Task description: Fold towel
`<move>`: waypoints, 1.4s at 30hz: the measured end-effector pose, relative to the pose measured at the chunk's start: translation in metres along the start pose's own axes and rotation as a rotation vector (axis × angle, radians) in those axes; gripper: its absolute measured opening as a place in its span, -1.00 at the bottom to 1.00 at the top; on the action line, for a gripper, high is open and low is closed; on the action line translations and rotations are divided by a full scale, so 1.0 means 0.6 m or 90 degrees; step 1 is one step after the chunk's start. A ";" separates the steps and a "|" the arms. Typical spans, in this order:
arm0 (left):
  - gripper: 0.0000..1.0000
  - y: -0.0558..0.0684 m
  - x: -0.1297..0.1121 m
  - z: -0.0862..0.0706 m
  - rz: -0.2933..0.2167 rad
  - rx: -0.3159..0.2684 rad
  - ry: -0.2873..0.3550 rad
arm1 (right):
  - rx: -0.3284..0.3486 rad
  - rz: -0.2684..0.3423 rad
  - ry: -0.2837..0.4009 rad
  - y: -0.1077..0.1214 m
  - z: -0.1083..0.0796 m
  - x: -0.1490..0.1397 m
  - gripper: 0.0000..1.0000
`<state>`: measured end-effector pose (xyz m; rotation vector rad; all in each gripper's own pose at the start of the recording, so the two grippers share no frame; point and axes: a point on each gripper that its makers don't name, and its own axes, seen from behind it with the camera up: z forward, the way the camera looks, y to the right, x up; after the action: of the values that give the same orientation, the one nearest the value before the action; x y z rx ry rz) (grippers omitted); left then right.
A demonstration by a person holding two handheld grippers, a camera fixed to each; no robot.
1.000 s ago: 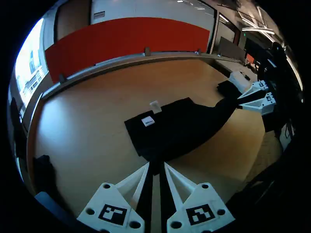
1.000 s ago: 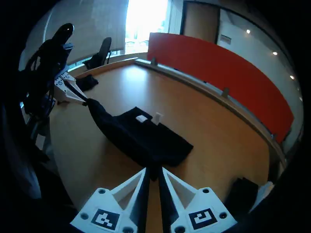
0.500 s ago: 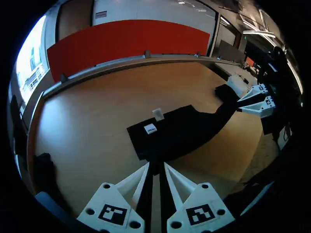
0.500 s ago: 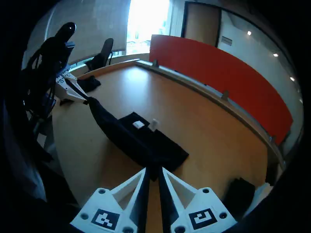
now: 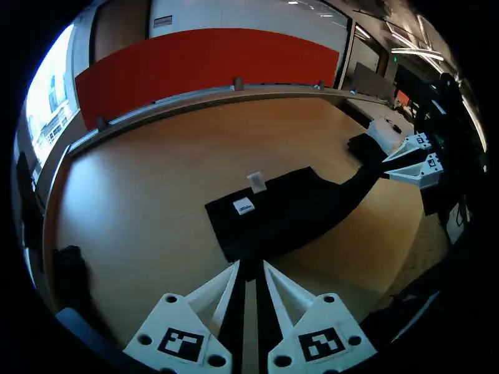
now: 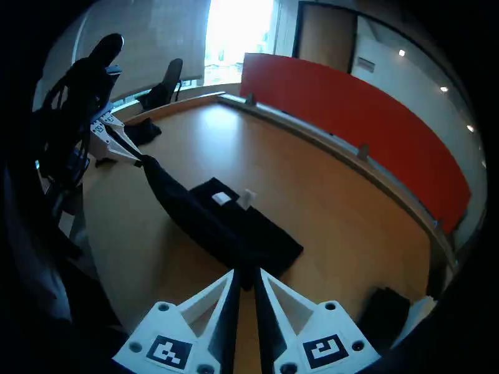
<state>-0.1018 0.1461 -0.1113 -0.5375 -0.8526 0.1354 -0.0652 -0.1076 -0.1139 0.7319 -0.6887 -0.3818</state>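
Left gripper view: the left tongs (image 5: 249, 267) are pinching, nearly closed, a near corner of the black cloth towel (image 5: 287, 209). The towel is lying partly on the light wooden tabletop (image 5: 143, 187), with one edge lifted toward the right tongs (image 5: 383, 166), which are also gripping cloth.

Right gripper view: the right tongs (image 6: 245, 274) are clamping the towel's (image 6: 231, 227) other corner; the lifted edge is sagging toward the left tongs (image 6: 138, 159).

Risk, as judged: such thin bites could be slipping free under tension, and uneven travel could be skewing the fold.
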 end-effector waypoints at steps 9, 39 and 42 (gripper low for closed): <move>-0.79 -0.013 0.009 0.042 0.000 0.003 -0.008 | 0.000 0.004 -0.021 0.028 0.041 -0.017 -0.71; -0.78 -0.051 -0.004 0.166 0.015 0.016 -0.041 | 0.008 0.018 -0.077 0.082 0.149 -0.062 -0.71; -0.77 -0.055 -0.007 0.180 0.015 0.021 -0.042 | 0.005 0.026 -0.080 0.087 0.161 -0.068 -0.71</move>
<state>-0.1882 0.1591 -0.0398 -0.5148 -0.9072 0.1893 -0.1569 -0.0959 -0.0418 0.7040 -0.8230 -0.3909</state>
